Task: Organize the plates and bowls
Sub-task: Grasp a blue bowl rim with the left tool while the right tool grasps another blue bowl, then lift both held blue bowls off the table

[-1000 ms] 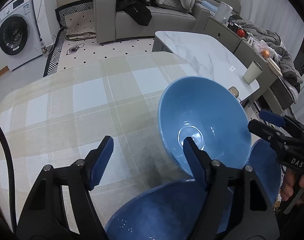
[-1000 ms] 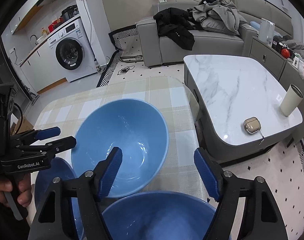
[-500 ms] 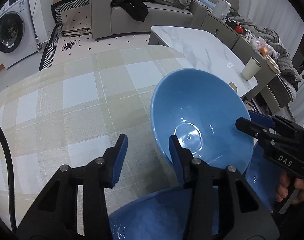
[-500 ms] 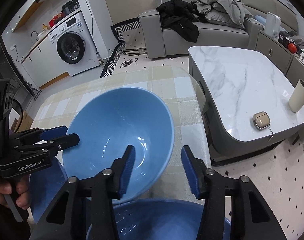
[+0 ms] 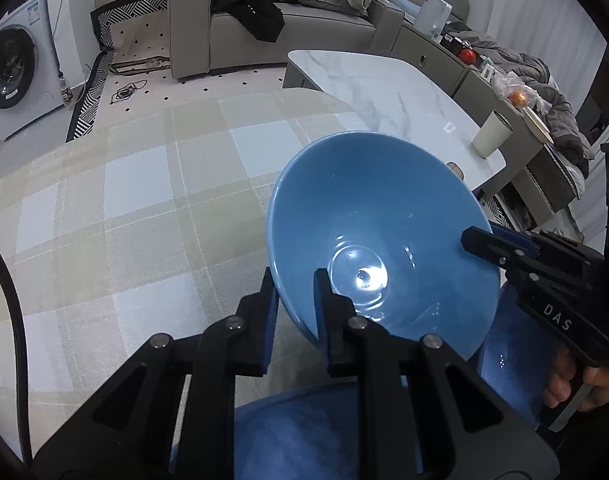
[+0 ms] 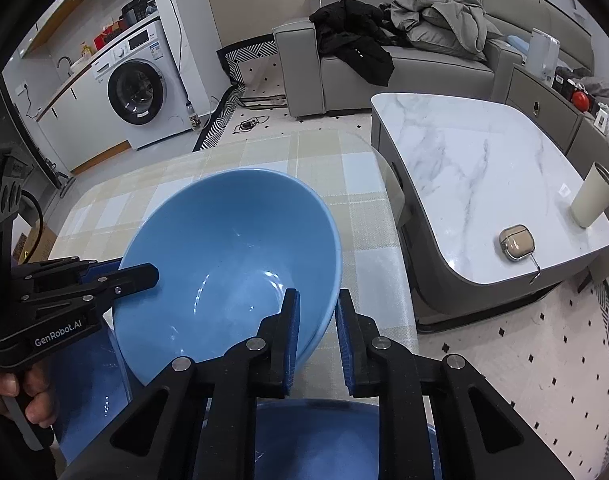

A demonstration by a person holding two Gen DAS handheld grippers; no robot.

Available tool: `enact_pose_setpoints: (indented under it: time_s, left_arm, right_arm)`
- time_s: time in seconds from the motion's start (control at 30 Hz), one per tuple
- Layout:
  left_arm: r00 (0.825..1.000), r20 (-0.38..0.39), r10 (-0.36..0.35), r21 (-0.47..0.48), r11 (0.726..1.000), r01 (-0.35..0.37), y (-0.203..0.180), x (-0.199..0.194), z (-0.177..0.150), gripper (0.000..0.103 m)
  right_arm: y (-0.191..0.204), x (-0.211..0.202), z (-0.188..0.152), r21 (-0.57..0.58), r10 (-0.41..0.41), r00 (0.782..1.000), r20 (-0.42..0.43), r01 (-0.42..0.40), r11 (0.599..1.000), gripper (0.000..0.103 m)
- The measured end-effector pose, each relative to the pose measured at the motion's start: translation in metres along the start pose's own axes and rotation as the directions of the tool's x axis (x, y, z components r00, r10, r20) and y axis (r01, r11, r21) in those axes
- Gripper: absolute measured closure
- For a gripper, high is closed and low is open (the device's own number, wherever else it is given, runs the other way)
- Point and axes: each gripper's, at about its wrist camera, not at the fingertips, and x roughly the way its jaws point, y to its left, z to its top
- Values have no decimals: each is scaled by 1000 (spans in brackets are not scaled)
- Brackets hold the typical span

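Note:
A large light-blue bowl (image 5: 384,232) is held tilted above the checked tablecloth (image 5: 144,208). My left gripper (image 5: 294,300) is shut on its near-left rim. My right gripper (image 6: 318,320) is shut on its right rim; the bowl also shows in the right wrist view (image 6: 228,256). Each gripper is seen from the other view: the right one (image 5: 500,246) and the left one (image 6: 120,274). A darker blue plate (image 5: 316,436) lies under the left gripper, another (image 5: 508,360) lies to the right. In the right wrist view blue plates lie below (image 6: 328,436) and at the left (image 6: 88,392).
A marble coffee table (image 6: 480,176) stands right of the dining table, with a cream cup (image 6: 594,194) and a small earbud case (image 6: 514,242). A grey sofa with clothes (image 6: 388,40) and a washing machine (image 6: 138,90) stand further back.
Both grippers have closed from wide open onto opposite rims of the light-blue bowl. The bowl now tilts, held between them.

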Motion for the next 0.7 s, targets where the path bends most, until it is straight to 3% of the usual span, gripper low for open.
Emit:
enact_pose_setpoints:
  time_s: [0.7]
  left_arm:
    - [996,86,8,32,999,-11,-17,-37,3,88]
  right_arm:
    - [4,-35,6,13,-14,997,76,13,1000,84]
